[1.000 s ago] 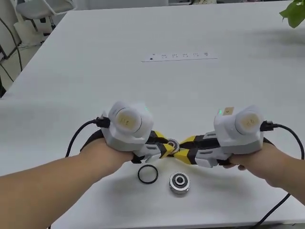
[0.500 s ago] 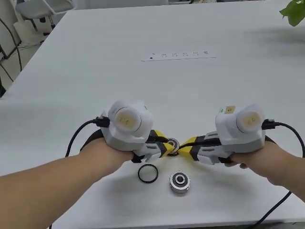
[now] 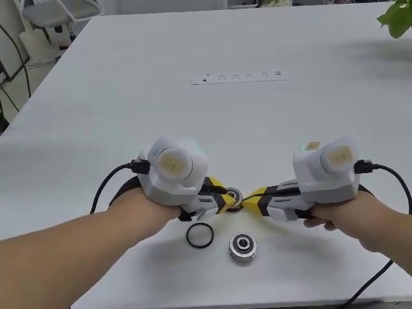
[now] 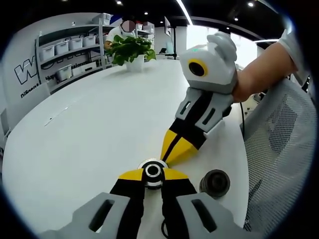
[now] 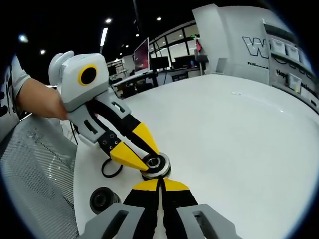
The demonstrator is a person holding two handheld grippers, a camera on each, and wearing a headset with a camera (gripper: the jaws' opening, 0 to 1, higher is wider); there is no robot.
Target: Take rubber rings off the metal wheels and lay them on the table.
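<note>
Snugly, left gripper (image 4: 153, 175) around wheel (image 4: 152, 168)

A leafy plant (image 3: 398, 16) stands well apart from a flat socket strip (image 3: 241, 76).

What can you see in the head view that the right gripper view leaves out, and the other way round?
Head view adds: the right gripper seen from above with the hand around it, and plant leaves at the top right. Right gripper view adds: monitors on desks behind, a mesh chair back and wall shelves. Shared: the left gripper shut on a metal wheel, the right jaws closed together beside that wheel, a loose rubber ring and a second wheel on the table.
</note>
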